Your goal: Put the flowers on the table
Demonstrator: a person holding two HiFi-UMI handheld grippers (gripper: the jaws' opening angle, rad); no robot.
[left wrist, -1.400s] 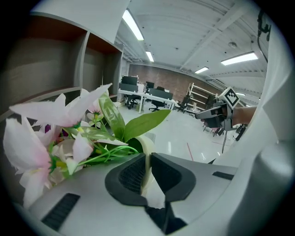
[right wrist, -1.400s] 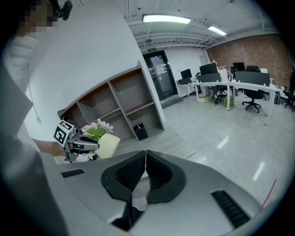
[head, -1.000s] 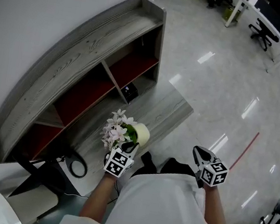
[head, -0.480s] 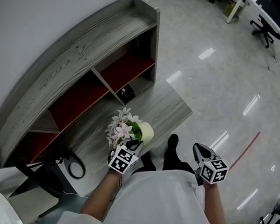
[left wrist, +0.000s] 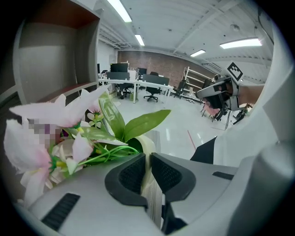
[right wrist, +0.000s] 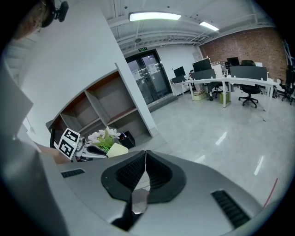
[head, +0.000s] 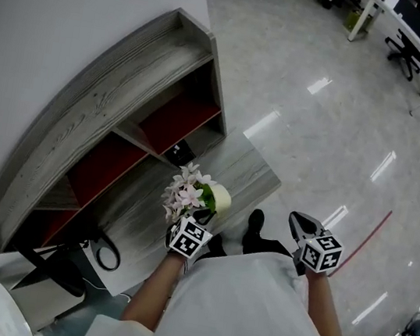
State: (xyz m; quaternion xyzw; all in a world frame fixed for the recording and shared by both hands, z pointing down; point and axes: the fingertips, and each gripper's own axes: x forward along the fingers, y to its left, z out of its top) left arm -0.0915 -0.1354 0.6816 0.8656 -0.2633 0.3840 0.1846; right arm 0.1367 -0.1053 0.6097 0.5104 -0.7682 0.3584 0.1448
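A small cream pot [head: 218,198] holds pale pink flowers [head: 185,193] with green leaves. My left gripper [head: 200,219] is shut on the pot's rim [left wrist: 146,146], the pads pinching the thin wall, and carries it just above the grey wooden table [head: 228,176]. In the left gripper view the flowers [left wrist: 50,138] spread to the left of the jaws. My right gripper [head: 301,227] hangs off the table's right edge over the floor, shut with nothing in it [right wrist: 144,171]. From the right gripper view the pot [right wrist: 115,149] and left gripper [right wrist: 90,150] show at left.
A grey shelf unit [head: 114,101] with red-backed compartments stands on the table against the white wall. A small black box [head: 176,152] sits at the shelf's foot. A black cable loop [head: 105,253] lies at the table's near left. Office desks and chairs [head: 408,36] stand far off.
The left gripper with the pot has drifted slightly right and up in the head view as the head camera shifted. The right gripper has stayed put, still shut.
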